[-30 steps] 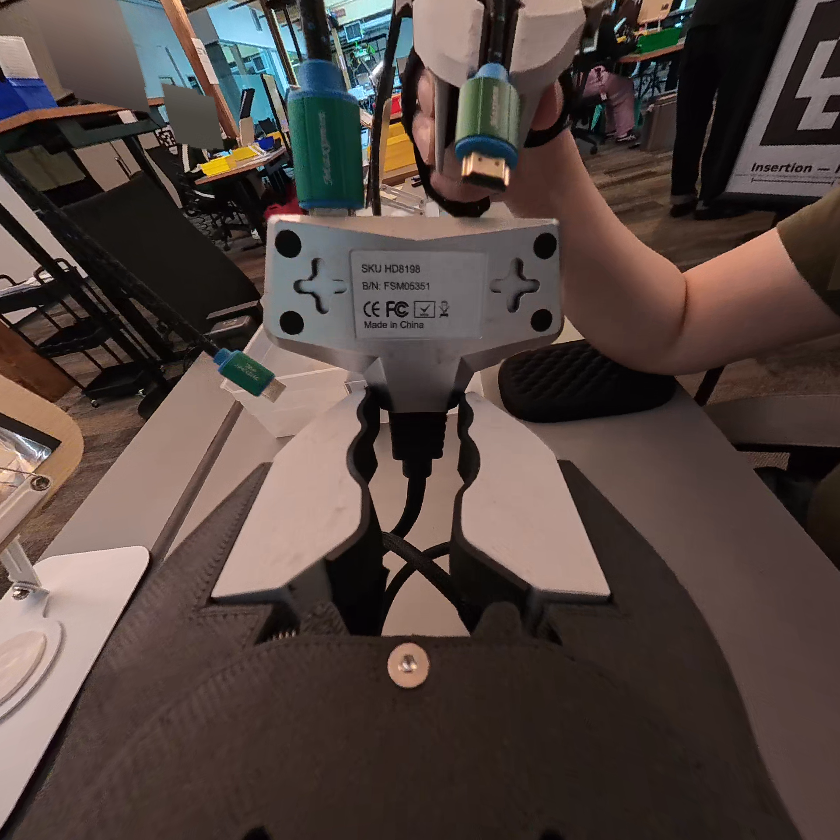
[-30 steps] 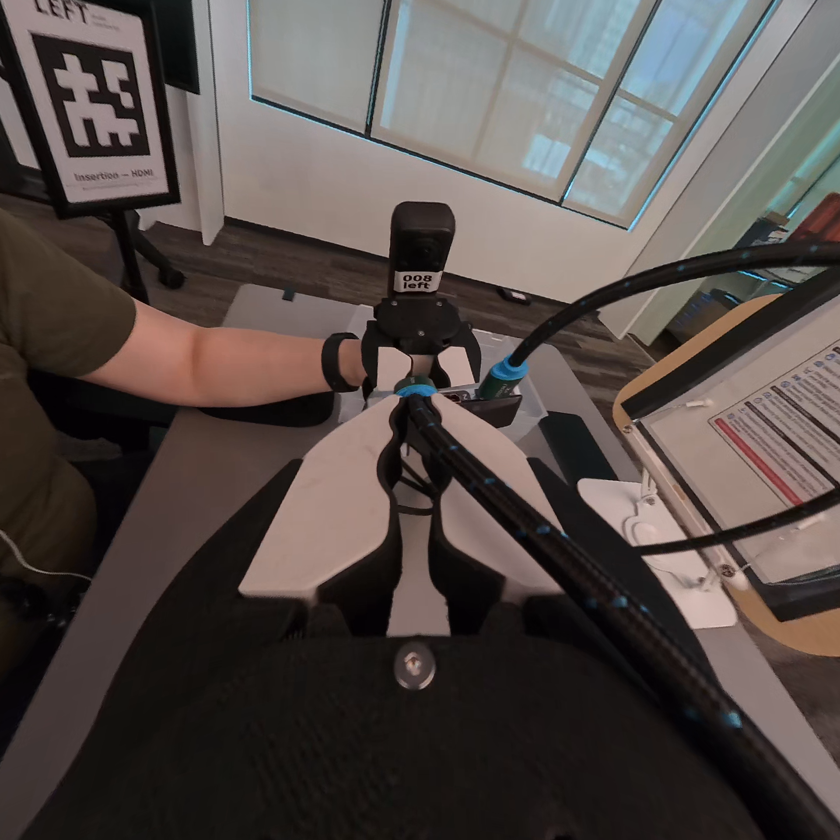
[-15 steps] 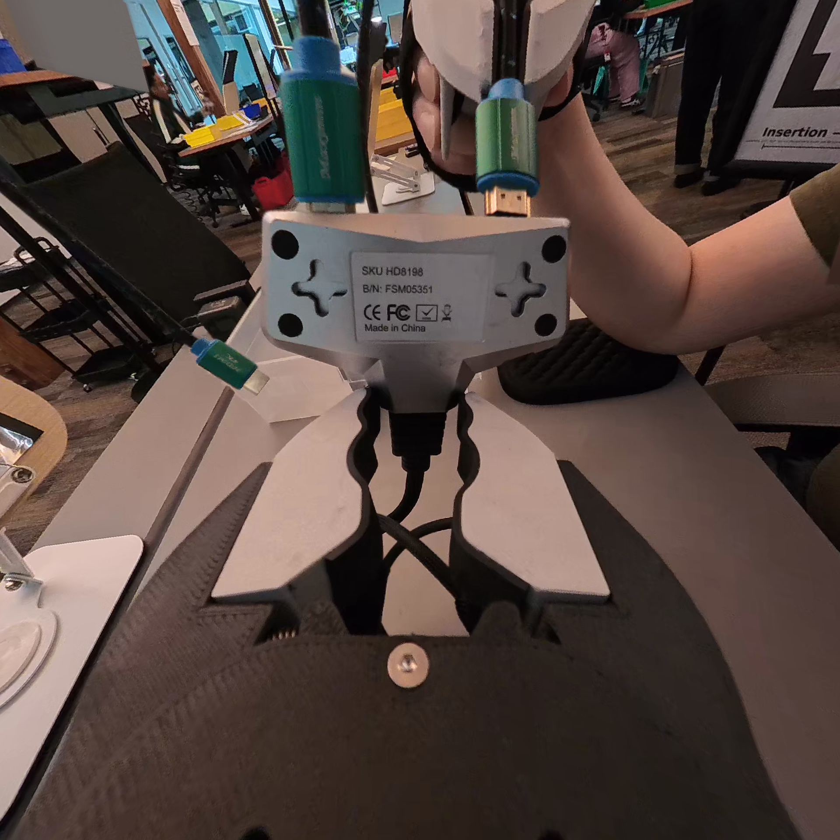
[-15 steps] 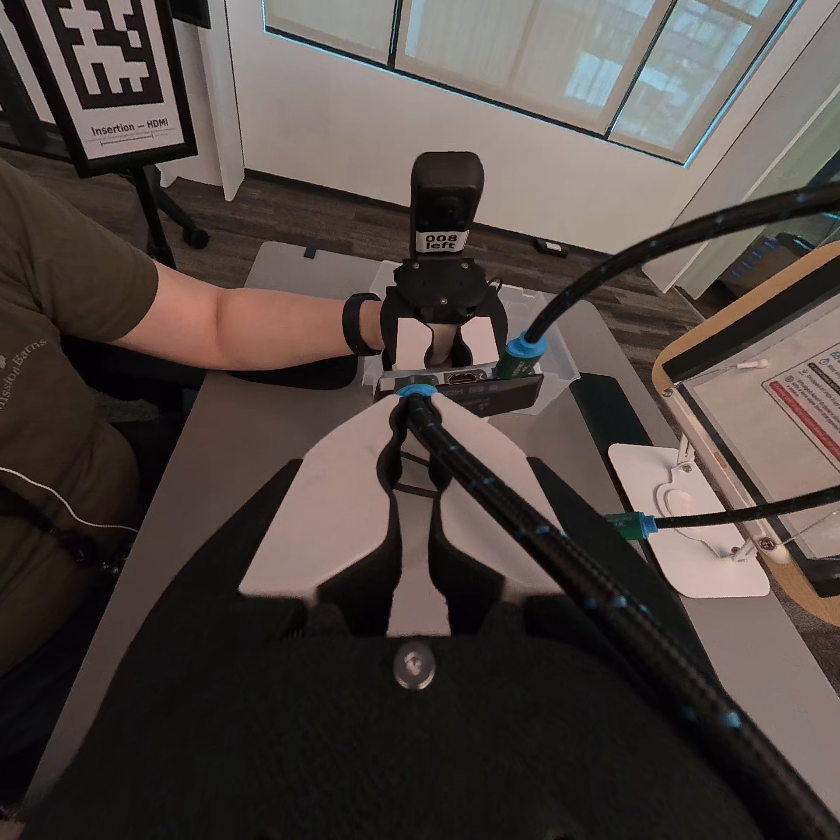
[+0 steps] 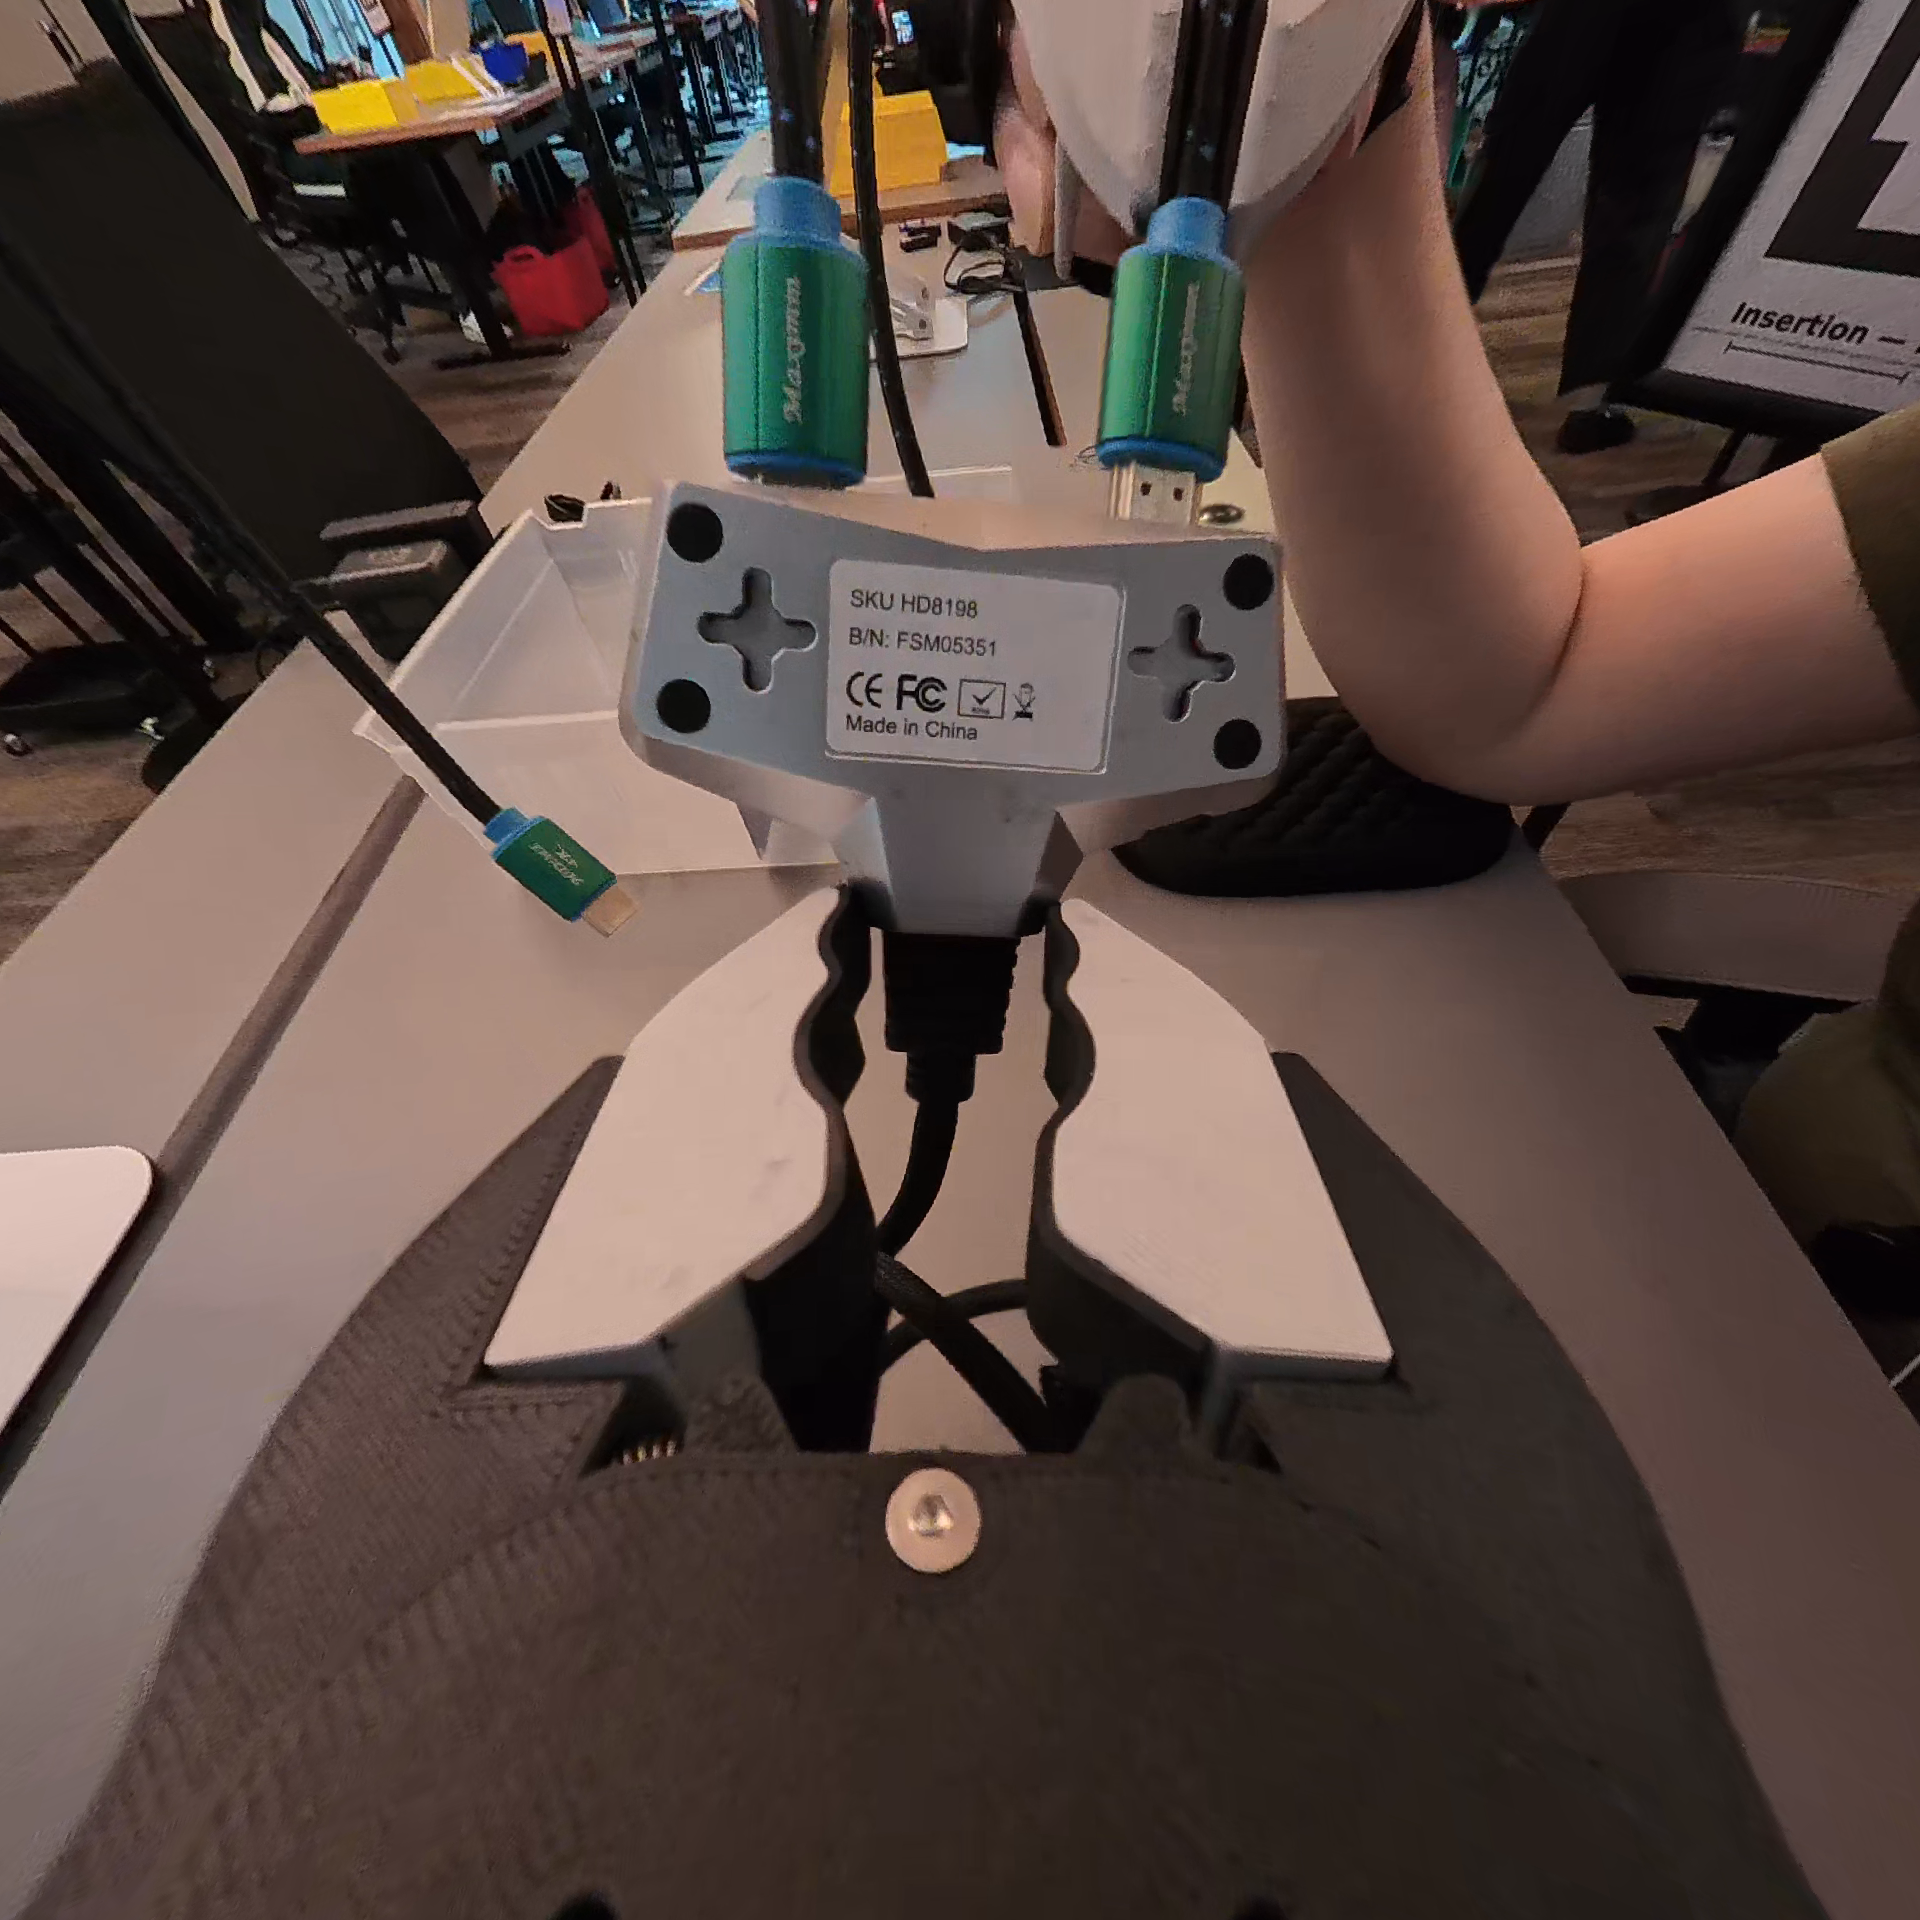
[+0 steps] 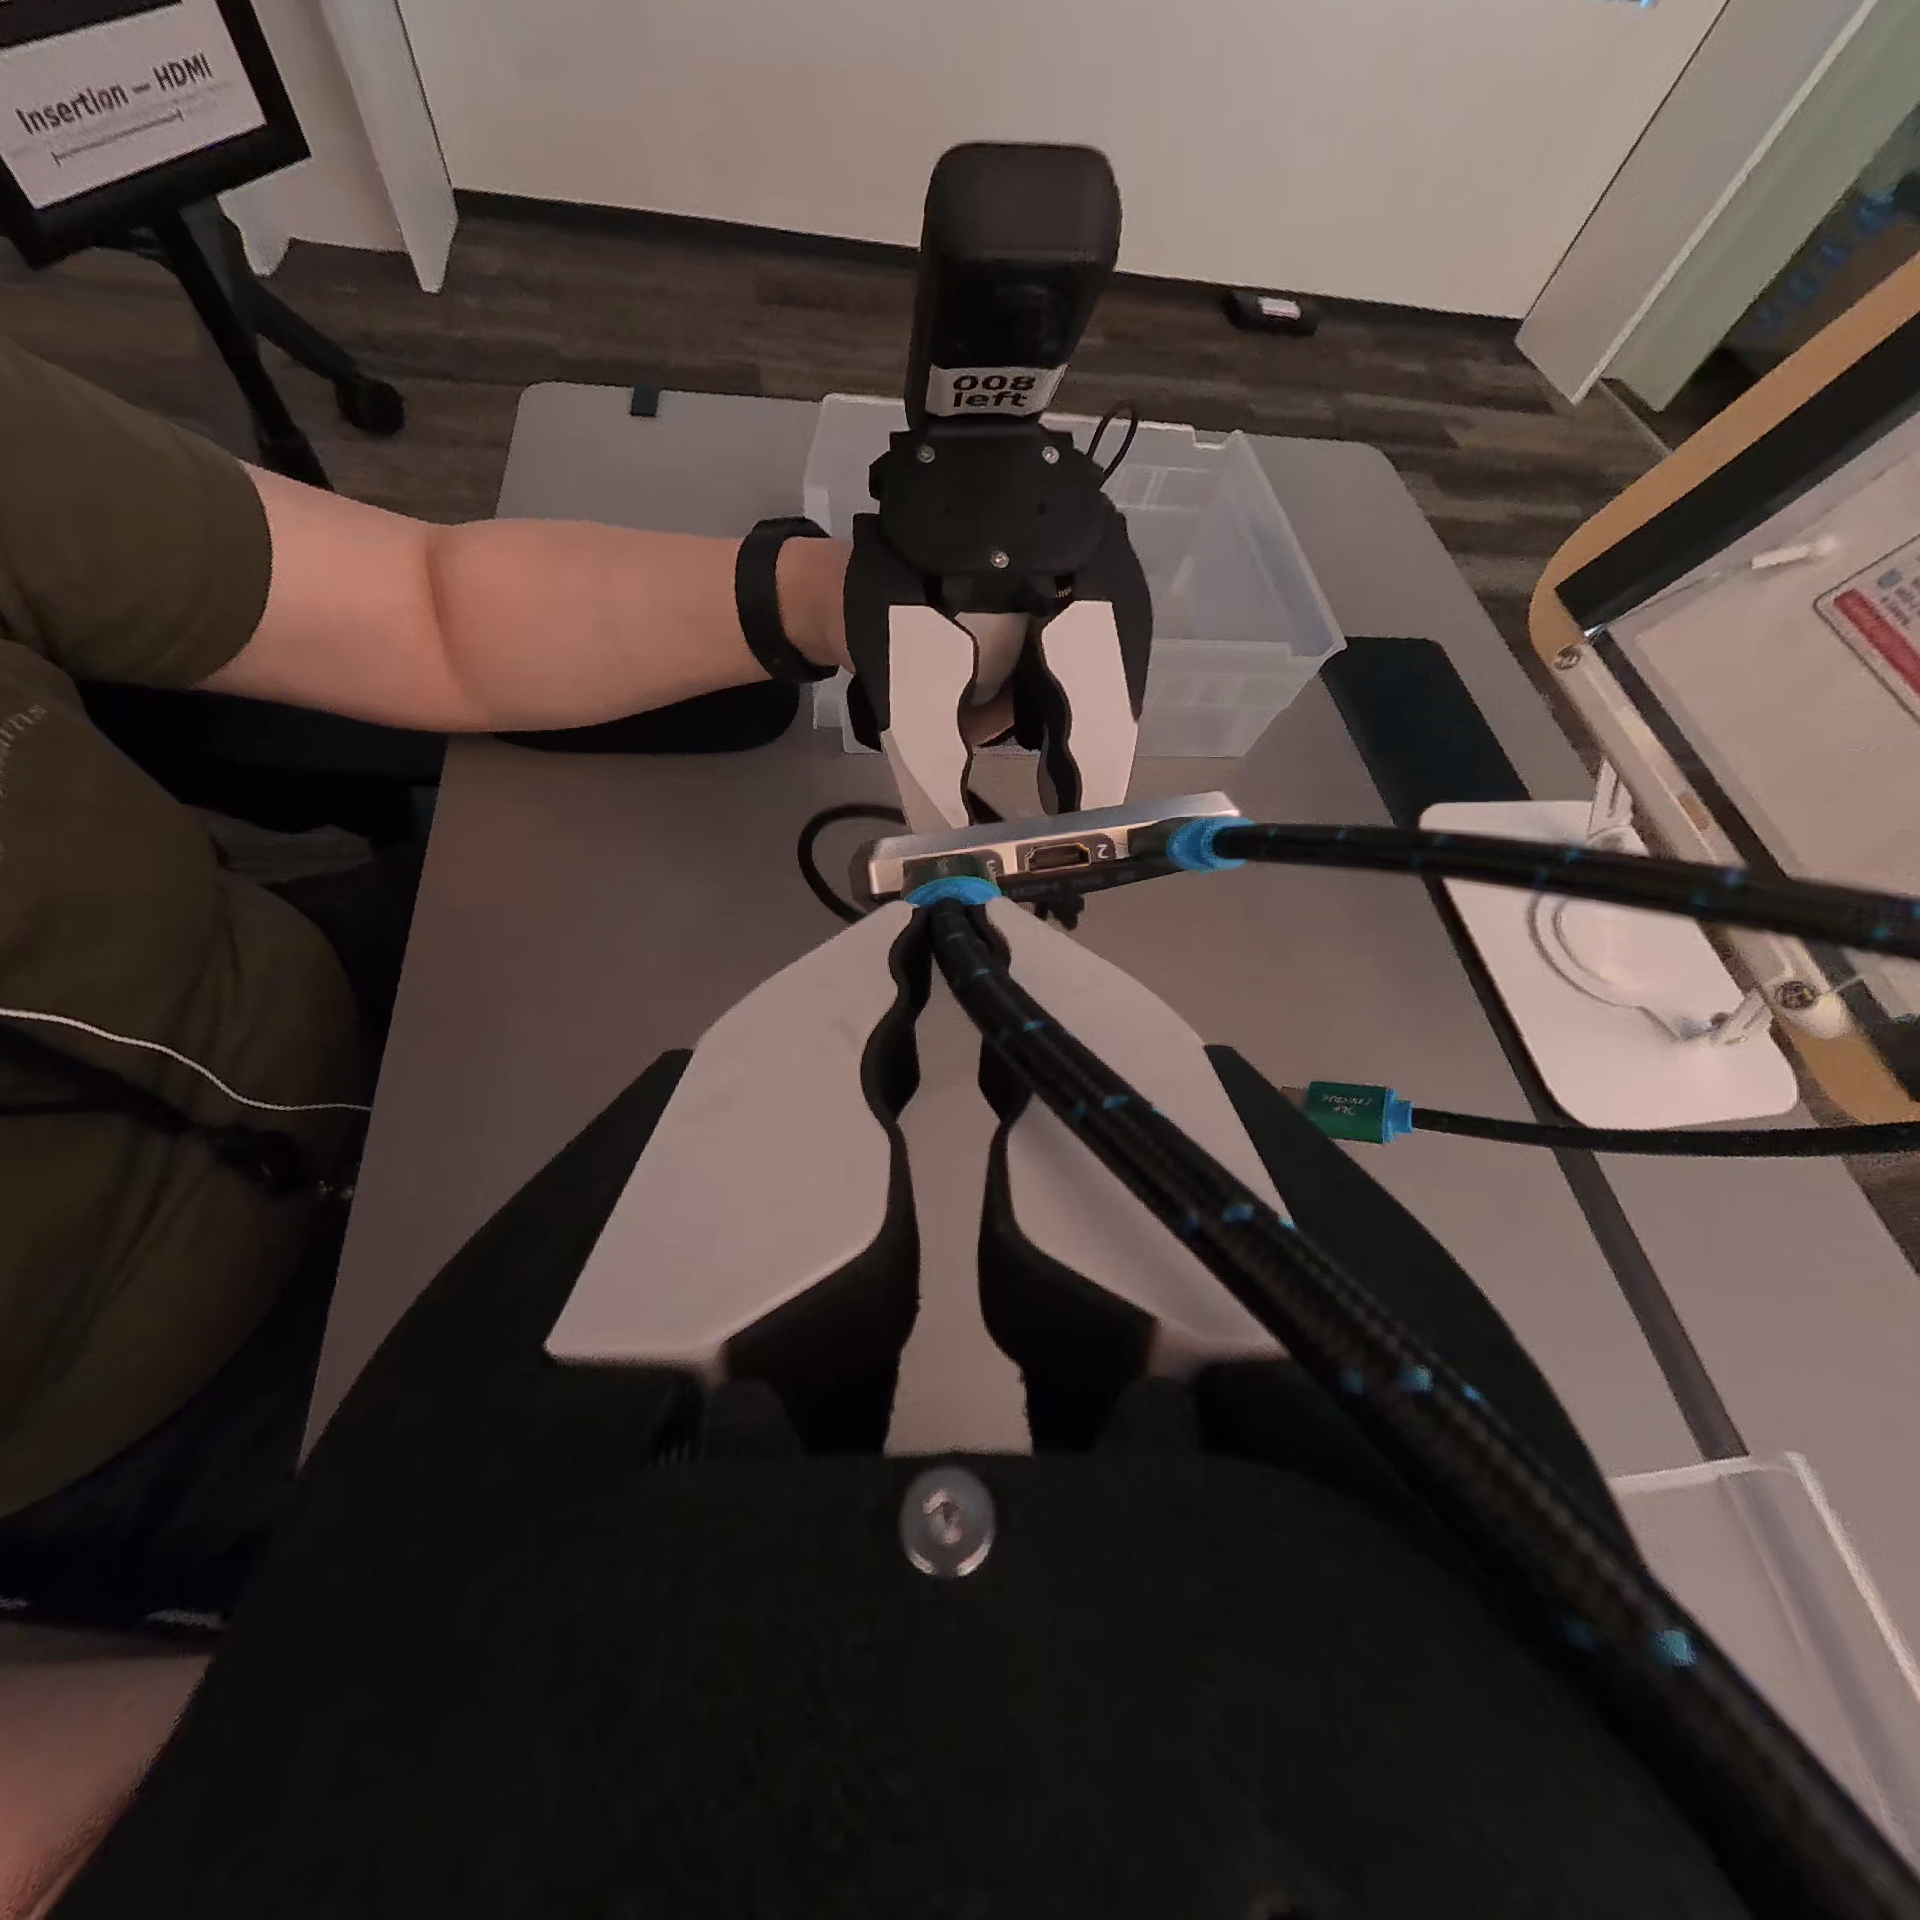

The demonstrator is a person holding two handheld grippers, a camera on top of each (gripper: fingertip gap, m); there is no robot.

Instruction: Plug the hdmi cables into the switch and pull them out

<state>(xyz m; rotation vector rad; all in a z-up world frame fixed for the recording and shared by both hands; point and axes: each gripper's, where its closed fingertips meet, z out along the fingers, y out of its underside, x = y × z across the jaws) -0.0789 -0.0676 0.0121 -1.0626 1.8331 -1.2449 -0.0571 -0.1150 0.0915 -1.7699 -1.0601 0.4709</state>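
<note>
- Above the grey table: switch raised with its labelled underside towards the left wrist camera and its port edge facing away. Narrow neck pinched between the closed fingers of the left gripper, black lead trailing back through them.
- At the port edge: first green plug seated flush. Second green plug clamped in the right gripper, with its metal tip only partly entered and bare metal visible above the housing.
- Elsewhere: middle port vacant. Third plug lying loose on the table, just beside a clear bin.
- Step in hand, as judged: pressing the second plug fully home.
- Push straight along the plug's own axis, keeping its body parallel to the seated neighbour. Correct any tilt before adding force, to avoid a probable jam or bent shell.
- Brace with the left gripper against the push. Expect a tendency to pivot, given a hold at the neck alone and a load at the outer corner.
- Take the flush fit of the first plug as the depth reference, and stop once no metal shows.
- Allow for the stiff braided cable draped over the right fingers, a likely source of sideways pull.
</note>
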